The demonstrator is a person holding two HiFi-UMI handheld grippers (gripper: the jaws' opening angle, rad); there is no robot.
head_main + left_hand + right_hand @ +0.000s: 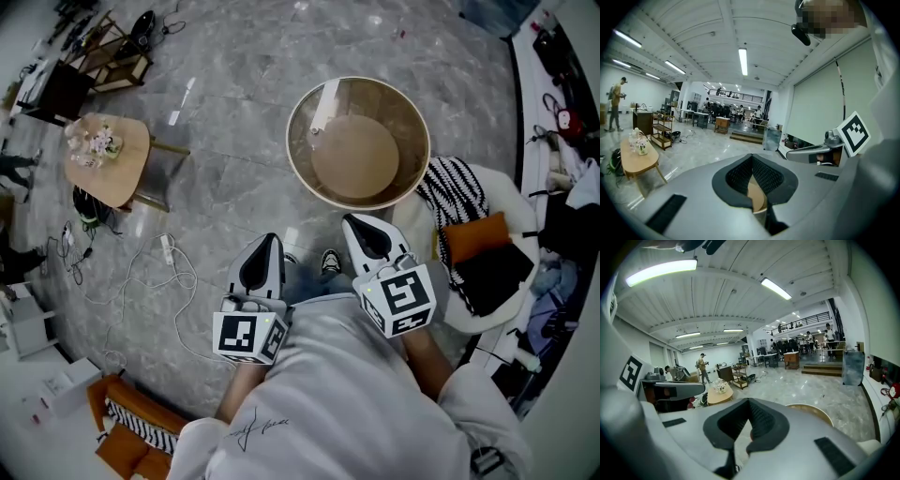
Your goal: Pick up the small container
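The left tongs and the right tongs are held side by side in front of the person's body, and each pair is closed, pads together, holding nothing. The container, round, open at the top and tan inside, stands on the grey floor just ahead of the tongs and apart from them. A white cable lies on the floor to the left.

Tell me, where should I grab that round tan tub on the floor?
Grip the thin wall at the near rim of the round tan tub, coming down from above. It stands upright and open-topped on the grey stone floor, and looks too wide for jaws to span.
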